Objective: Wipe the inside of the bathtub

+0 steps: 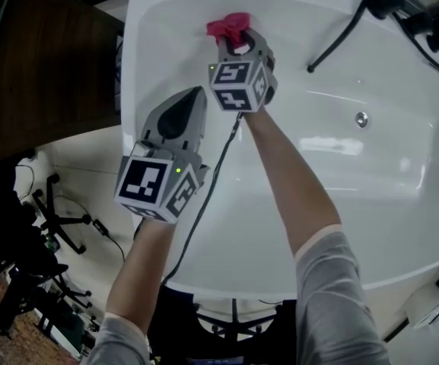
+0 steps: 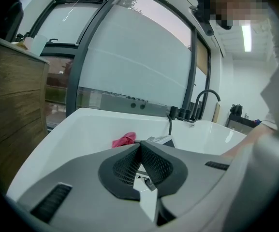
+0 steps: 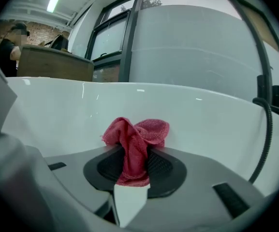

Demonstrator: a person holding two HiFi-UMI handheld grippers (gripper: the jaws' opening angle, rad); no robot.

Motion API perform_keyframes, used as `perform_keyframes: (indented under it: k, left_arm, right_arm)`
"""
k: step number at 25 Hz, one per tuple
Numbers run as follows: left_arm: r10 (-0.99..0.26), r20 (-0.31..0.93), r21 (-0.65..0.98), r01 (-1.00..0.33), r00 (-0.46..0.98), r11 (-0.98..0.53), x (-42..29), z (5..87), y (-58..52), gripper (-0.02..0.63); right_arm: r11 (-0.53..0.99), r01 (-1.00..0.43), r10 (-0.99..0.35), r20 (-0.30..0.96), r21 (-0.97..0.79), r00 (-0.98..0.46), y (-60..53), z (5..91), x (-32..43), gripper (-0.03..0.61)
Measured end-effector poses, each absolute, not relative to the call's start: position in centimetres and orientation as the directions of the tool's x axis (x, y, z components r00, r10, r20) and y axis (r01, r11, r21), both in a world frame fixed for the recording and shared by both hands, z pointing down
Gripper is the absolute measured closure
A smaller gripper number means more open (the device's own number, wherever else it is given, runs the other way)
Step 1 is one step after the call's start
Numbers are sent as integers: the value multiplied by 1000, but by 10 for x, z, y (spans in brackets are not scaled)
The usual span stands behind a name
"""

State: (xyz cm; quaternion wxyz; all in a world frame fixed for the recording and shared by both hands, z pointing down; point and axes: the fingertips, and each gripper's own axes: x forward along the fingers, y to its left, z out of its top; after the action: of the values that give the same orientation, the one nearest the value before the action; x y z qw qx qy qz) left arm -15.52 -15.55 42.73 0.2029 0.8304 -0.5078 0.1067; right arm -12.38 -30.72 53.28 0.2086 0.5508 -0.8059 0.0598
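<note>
A white bathtub (image 1: 371, 181) fills the head view. My right gripper (image 1: 240, 42) is shut on a red cloth (image 1: 229, 27), which it holds against the tub's inner wall near the far left end. In the right gripper view the red cloth (image 3: 135, 141) bunches out between the jaws, against the white bathtub wall (image 3: 202, 124). My left gripper (image 1: 195, 91) hovers over the tub's near left rim, shut, with nothing between its jaws. The left gripper view shows the red cloth (image 2: 124, 139) beyond my left gripper (image 2: 140, 145), inside the bathtub (image 2: 95, 127).
A black hose (image 1: 339, 36) runs from the black tap fittings (image 1: 432, 29) at the far right rim. A round overflow cap (image 1: 362, 119) sits on the tub wall. A dark wooden cabinet (image 1: 48, 67) stands left of the tub. A cable (image 1: 204, 204) hangs over the near rim.
</note>
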Motion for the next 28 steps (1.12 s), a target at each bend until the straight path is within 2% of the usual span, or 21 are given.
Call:
perform_keyframes:
  k: [3,9,13,23,28]
  left_arm:
    - [-803,387,222,-891,454,-396,-155,429,-155,617]
    - [-797,382,231,-883,469,-409,-146,433,-153,617]
    - [-797,376,244,-880,473,-408,-144,437,-151,617]
    - [-808,356,249,-881,470,-403,-153,441,-149,617]
    - [-798,381,235,-884,467,-405,-145,459,-148,617]
  right_arm:
    - [377,-920,-864,398,110,-307,-307,535,-107,458]
    - [225,-970,-892,420,93,-167,-306,550,-35,459]
    - [174,-980,-899,422,99,-117,-307,553,-37,460]
    - [356,-929,-837,476,100,-269,-298,589,-127,459]
    - [355,-932,-834,473,68,-284,-298,596,-107,459]
